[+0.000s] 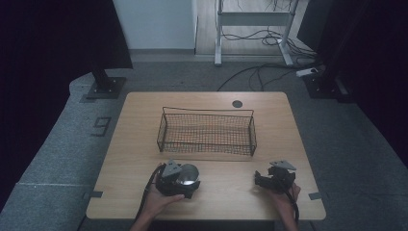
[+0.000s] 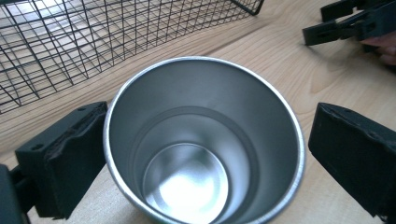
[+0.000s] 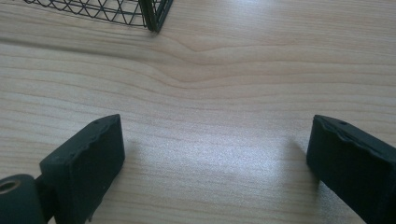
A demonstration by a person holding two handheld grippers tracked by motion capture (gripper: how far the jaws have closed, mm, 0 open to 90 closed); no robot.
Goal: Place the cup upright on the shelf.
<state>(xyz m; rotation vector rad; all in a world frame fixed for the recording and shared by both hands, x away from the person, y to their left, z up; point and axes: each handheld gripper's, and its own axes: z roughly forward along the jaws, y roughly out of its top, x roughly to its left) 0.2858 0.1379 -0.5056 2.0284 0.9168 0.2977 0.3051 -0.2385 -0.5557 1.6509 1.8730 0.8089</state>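
Note:
A shiny steel cup [image 1: 188,174] stands upright on the wooden table [image 1: 144,144] in front of the wire basket [image 1: 207,111]. My left gripper [image 1: 190,180] is open around it. In the left gripper view the cup's empty inside [image 2: 201,154] lies between the jaws; the left jaw touches the wall and the right jaw stands a sliver off it. My right gripper [image 1: 258,179] rests near the table's front right, open, with bare wood between its jaws [image 3: 215,158]. A hand holds each gripper.
The black wire basket [image 2: 93,46] is empty and sits mid-table, just beyond the cup; its corner [image 3: 154,14] lies ahead of the right gripper. A dark round grommet [image 1: 237,103] is at the table's far edge. The right gripper [image 2: 345,25] lies off to the cup's right.

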